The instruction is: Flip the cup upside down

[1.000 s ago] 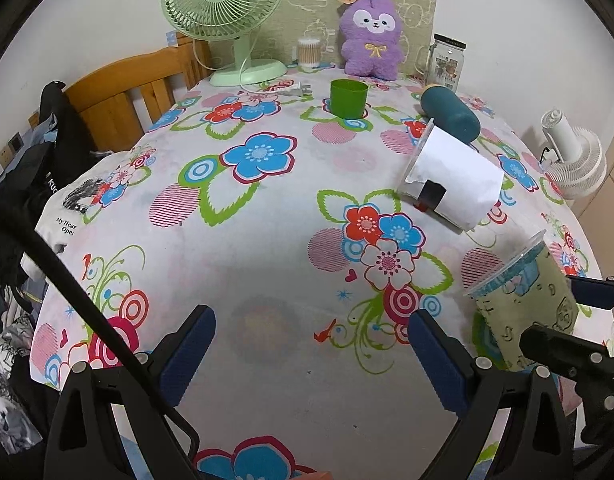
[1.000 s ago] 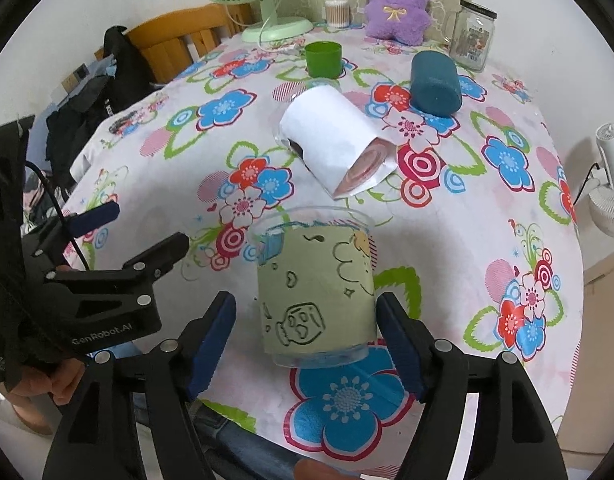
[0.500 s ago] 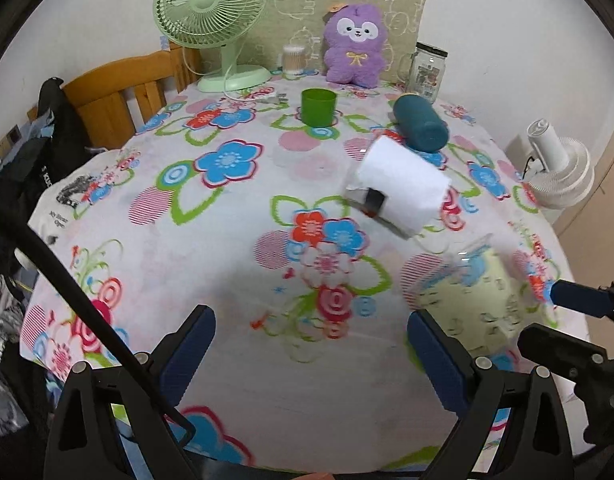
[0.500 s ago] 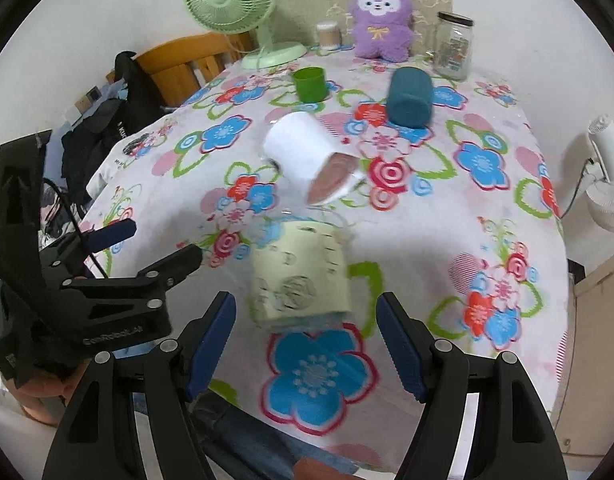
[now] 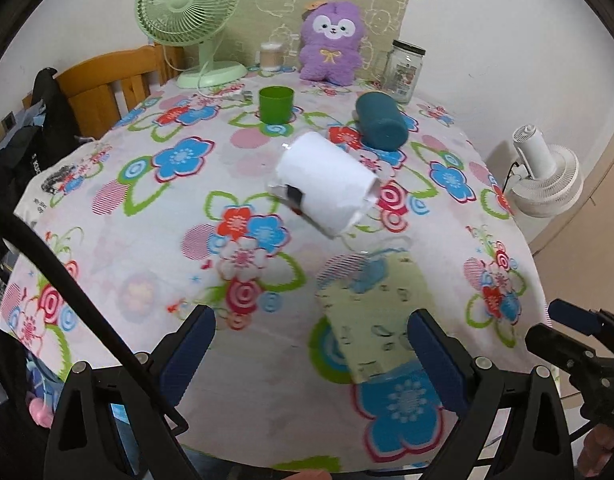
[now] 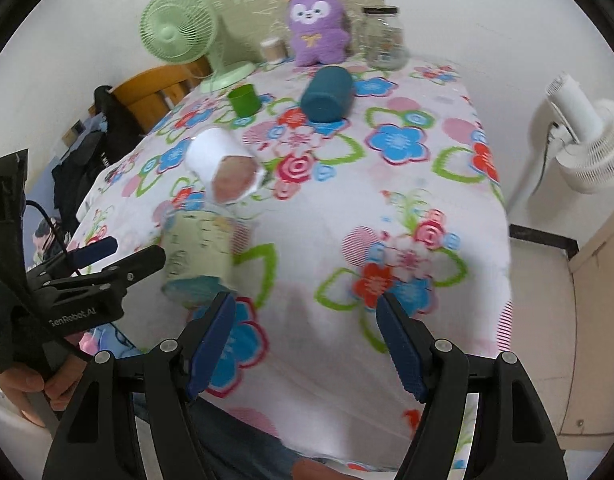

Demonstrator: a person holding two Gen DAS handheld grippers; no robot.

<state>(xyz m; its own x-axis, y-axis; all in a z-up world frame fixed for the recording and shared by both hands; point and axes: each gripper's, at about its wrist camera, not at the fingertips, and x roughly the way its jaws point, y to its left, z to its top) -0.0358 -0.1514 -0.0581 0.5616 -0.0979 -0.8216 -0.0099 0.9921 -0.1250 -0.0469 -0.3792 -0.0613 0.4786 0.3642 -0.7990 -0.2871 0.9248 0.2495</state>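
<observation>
A clear plastic cup with a pale green printed sleeve (image 5: 371, 312) stands on the flowered tablecloth near its front edge, wide rim up. It also shows in the right wrist view (image 6: 197, 254). My left gripper (image 5: 313, 354) is open and the cup stands just inside its right finger (image 5: 437, 364). My right gripper (image 6: 305, 346) is open and empty, off to the right of the cup, its left finger (image 6: 211, 344) just below the cup's base.
A white paper-wrapped cup (image 5: 327, 184) lies on its side mid-table. A teal cup (image 5: 381, 126) lies further back, a small green cup (image 5: 276, 104) stands upright. A green fan (image 5: 189, 8), purple plush (image 5: 333, 42) and glass jar (image 5: 405, 70) line the back. A white fan (image 6: 583, 144) stands right of the table.
My right gripper has swung right, so the cup is no longer between its fingers. My left gripper has shifted so the cup now sits between its fingers. Both grippers have pulled back.
</observation>
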